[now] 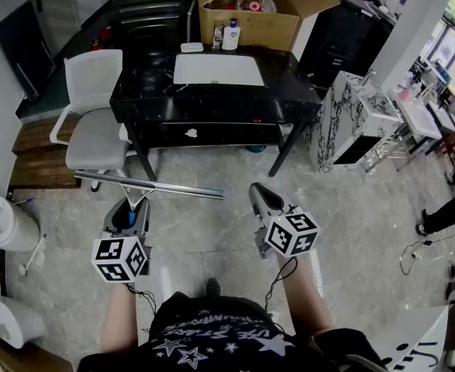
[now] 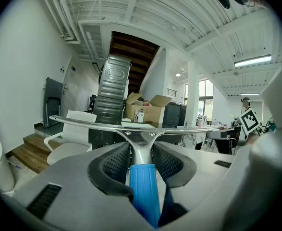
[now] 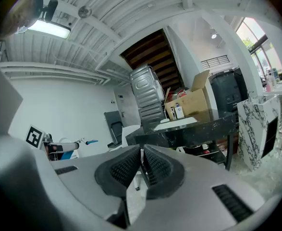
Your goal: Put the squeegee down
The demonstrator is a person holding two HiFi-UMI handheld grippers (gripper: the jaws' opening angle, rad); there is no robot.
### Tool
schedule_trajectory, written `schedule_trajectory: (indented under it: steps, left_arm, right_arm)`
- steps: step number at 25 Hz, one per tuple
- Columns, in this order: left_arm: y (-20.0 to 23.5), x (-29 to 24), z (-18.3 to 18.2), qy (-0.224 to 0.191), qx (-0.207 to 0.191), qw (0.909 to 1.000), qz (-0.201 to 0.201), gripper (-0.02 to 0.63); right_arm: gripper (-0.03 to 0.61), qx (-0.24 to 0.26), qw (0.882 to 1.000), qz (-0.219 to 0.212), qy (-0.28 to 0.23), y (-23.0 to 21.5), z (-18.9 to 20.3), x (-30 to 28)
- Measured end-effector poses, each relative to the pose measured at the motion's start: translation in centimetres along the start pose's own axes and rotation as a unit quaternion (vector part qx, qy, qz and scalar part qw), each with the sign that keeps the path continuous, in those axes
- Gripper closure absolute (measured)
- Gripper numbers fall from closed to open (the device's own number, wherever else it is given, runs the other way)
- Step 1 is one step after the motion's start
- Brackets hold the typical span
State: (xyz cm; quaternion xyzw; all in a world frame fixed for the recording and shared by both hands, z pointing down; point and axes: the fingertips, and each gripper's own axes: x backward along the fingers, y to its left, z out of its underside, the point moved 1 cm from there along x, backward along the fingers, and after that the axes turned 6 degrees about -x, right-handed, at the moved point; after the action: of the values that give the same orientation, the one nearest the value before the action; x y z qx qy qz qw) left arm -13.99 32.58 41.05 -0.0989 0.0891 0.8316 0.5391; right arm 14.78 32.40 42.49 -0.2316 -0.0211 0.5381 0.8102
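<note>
My left gripper (image 1: 134, 205) is shut on the squeegee's blue handle (image 2: 143, 186). The squeegee (image 1: 146, 185) has a long metal blade that lies crosswise above the floor, a little in front of the black table (image 1: 289, 91). In the left gripper view the blade (image 2: 131, 123) spans the frame ahead of the jaws, and the metal neck sits between the two pads. My right gripper (image 1: 260, 198) hangs beside it to the right, shut with nothing in it; its pads (image 3: 126, 166) meet at the tips.
A white chair (image 1: 95, 122) stands left of the table. On the tabletop lie a white board (image 1: 218, 70), a bottle (image 1: 230, 35) and an open cardboard box (image 1: 250, 10). A marble-look cabinet (image 1: 351, 122) stands to the right. White bins (image 1: 2, 223) are at the left edge.
</note>
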Motion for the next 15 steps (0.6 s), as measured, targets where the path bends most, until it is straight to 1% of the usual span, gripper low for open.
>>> schedule_trajectory:
  steps: [7,15]
  left_arm:
    - [0.1,-0.2,-0.5,-0.001,-0.003,1.0,0.001,0.448]
    - [-0.1,-1.2,-0.3,0.0,-0.007,1.0,-0.001,0.448]
  right_arm:
    - [0.523,0.001,1.0,0.0,0.0,0.1,-0.4,-0.1]
    - [0.523,-0.005,1.0,0.002,0.002,-0.9,-0.2,-0.6]
